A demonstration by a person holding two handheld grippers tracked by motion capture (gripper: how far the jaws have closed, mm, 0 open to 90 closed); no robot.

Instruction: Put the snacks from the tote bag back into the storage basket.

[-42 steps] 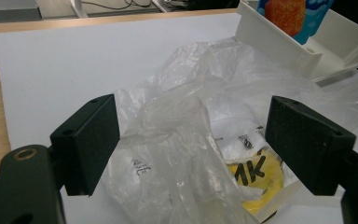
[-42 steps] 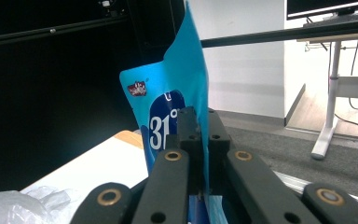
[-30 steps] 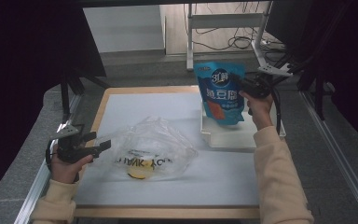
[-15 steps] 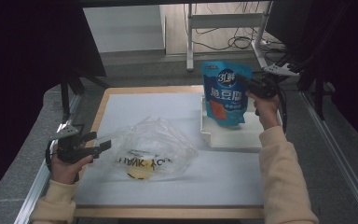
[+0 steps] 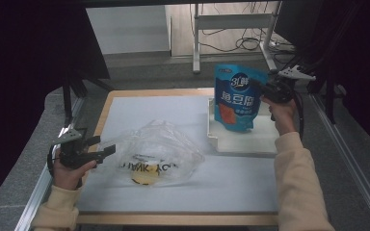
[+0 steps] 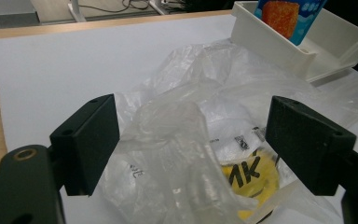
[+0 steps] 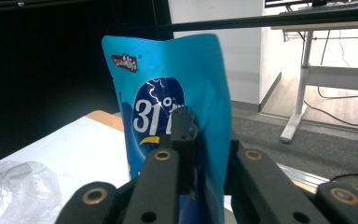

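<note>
A blue snack pouch point(image 5: 236, 96) with white print and an orange window hangs upright over the white tray point(image 5: 250, 139). My right gripper point(image 5: 265, 91) is shut on the pouch's right edge; the pouch point(image 7: 177, 112) rises between its jaws in the right gripper view. A crumpled clear plastic bag point(image 5: 159, 151) with black lettering and a yellow item point(image 5: 144, 177) inside lies on the white sheet. My left gripper point(image 5: 107, 148) is open at the bag's left edge, and bag film point(image 6: 177, 154) sits between its spread jaws without being pinched.
The white sheet point(image 5: 164, 110) covers a wooden tabletop whose border point(image 5: 103, 110) shows at the left. A metal rail point(image 5: 36, 192) runs along the left side and another point(image 5: 351, 154) along the right. Desk legs and cables point(image 5: 241, 38) stand beyond the far edge.
My right gripper has carried the blue pouch slightly right and higher over the tray. The left gripper and the plastic bag have stayed put.
</note>
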